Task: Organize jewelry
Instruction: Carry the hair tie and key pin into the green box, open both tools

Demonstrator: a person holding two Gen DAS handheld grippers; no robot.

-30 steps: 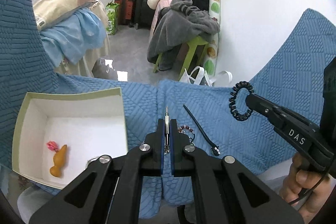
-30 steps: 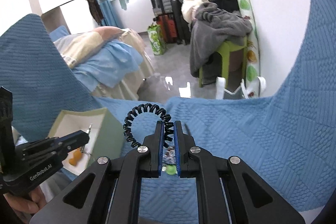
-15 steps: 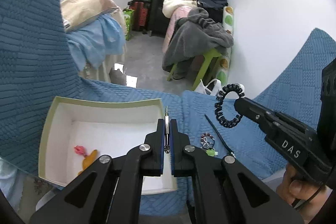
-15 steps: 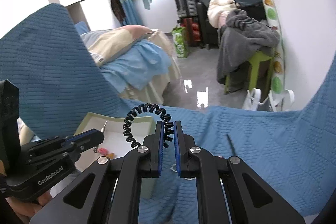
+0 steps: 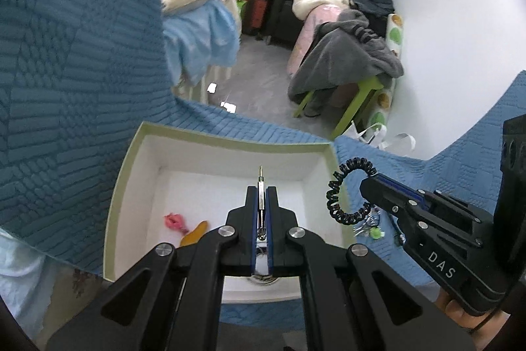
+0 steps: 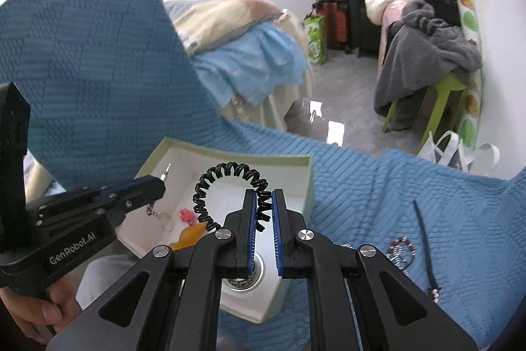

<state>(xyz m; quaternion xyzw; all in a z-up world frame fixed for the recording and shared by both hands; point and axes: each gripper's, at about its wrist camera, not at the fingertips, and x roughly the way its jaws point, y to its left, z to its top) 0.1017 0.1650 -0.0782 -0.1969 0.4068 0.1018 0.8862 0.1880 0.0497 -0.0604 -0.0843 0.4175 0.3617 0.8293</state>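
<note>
The left hand-held gripper (image 5: 262, 203) is pinching a thin silver metal clasp piece (image 5: 260, 186) with a small chain over the open white cardboard box with green rim (image 5: 131, 153), apparently for dropping it inside. The right hand-held gripper (image 6: 262, 213) is clamping a black coiled spiral hair tie (image 6: 227, 180) above the same box, which is sitting on the blue quilted bedspread (image 6: 378, 186), likely for storing it there too.

box (image 5: 227, 142): on quilt (image 5: 65, 61), ahead of both tools
in box: clip (image 5: 194, 234), bow (image 5: 174, 221) beside it, ring (image 6: 243, 280) at near edge
right of box: bracelet (image 6: 399, 249), stick (image 6: 424, 247), on quilt
behind quilt: floor (image 5: 263, 87), stool (image 5: 361, 94) right
</note>
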